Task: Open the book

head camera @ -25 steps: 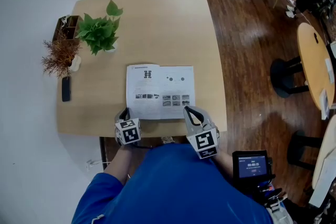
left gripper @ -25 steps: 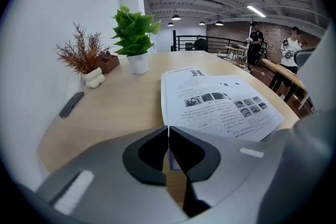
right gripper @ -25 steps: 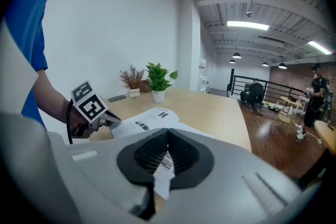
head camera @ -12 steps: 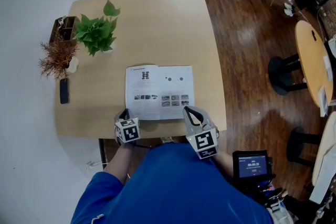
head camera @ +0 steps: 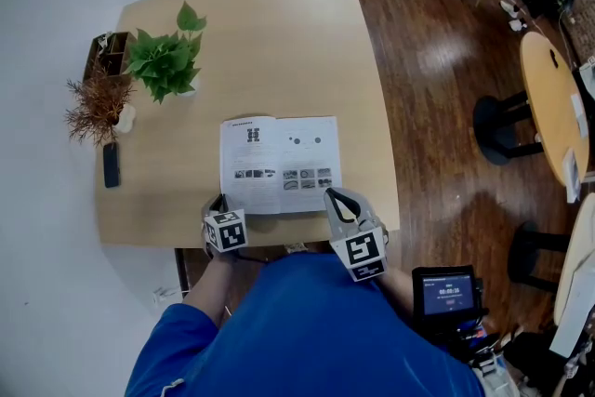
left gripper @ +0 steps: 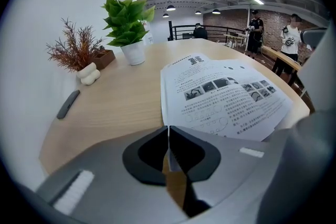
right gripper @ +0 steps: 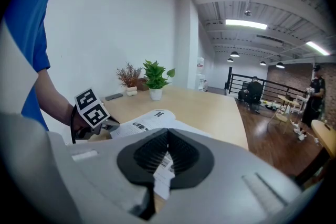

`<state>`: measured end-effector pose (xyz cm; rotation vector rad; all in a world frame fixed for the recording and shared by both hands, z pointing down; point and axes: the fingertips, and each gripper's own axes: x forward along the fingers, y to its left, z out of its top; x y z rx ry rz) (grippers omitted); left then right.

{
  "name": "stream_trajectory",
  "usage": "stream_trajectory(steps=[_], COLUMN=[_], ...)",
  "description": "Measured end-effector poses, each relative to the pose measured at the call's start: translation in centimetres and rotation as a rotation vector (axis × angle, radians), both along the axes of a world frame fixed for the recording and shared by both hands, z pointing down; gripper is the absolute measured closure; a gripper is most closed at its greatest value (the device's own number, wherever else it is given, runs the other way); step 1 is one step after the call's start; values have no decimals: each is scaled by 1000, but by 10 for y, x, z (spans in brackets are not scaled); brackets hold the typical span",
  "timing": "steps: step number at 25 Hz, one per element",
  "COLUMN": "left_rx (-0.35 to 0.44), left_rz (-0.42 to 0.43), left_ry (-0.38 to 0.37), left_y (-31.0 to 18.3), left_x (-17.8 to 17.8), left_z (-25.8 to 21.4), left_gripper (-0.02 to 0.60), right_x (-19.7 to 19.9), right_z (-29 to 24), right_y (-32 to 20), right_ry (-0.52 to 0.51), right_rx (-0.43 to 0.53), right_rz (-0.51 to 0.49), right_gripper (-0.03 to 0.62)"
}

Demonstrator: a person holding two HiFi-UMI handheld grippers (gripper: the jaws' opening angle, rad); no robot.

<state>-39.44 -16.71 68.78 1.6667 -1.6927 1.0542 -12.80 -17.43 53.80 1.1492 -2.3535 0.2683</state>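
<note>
— Pale wooden table [head camera: 279, 33] by a white wall, dark hardwood floor beyond. Near its front edge, lying flat with printed pages up: booklet [head camera: 281, 165]. Open already?

— Seems so, judging by both pages spread level on either side of the fold. Left gripper [head camera: 221, 202] at the near left corner, jaws pressed together, apparently pinching the page edge running straight in between them. Right gripper [head camera: 335, 196] at the near right corner, likewise closed, with printed paper showing between the jaws.

— So what makes for a clean finish?

— Light pinches, on paper alone, clear of the tabletop. No tugging the two corners apart: risk of tearing at the fold. Better to lay each corner down, let go one side at a time, then watch for a page springing back. If one lifts, smooth it outward from the fold instead of re-gripping.

— Anything close by to mind?

— Hardly. Leafy potted plant [head camera: 167, 60], dried reddish sprig [head camera: 93, 107] and dark slim device [head camera: 111, 165] all well apart on the left. Only real hazard: table edge just beside both grippers, so no dragging the booklet toward the body.
</note>
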Motion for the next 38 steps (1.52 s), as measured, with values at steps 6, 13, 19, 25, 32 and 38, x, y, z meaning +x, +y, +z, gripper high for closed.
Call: stream_trajectory(steps=[6,13,19,25,32,38], left_rx=[-6,-20,-2,68,209,294], left_rz=[7,13,3,-17,-19,40], left_ry=[-21,-51,-51,-51,-49,-3], left_y=[1,5,6,5,9,22], left_x=[0,-7,-7,-12,-13,7], left_z=[2,4,1,-13,-40,-63], left_gripper=[554,546,546,545,567,574], right_x=[0,-2,-3,-4,-6,-8], right_z=[0,-1,-2,-3,-3,-4], right_y=[0,-1,0,-1,2,21], right_ry=[-7,-12,-14,-17,-21,-13], right_rx=[-2,-3,1,2,-4,0], right_rz=[1,2,-1,-4,-9,2], right_gripper=[591,591,591,591,591,591])
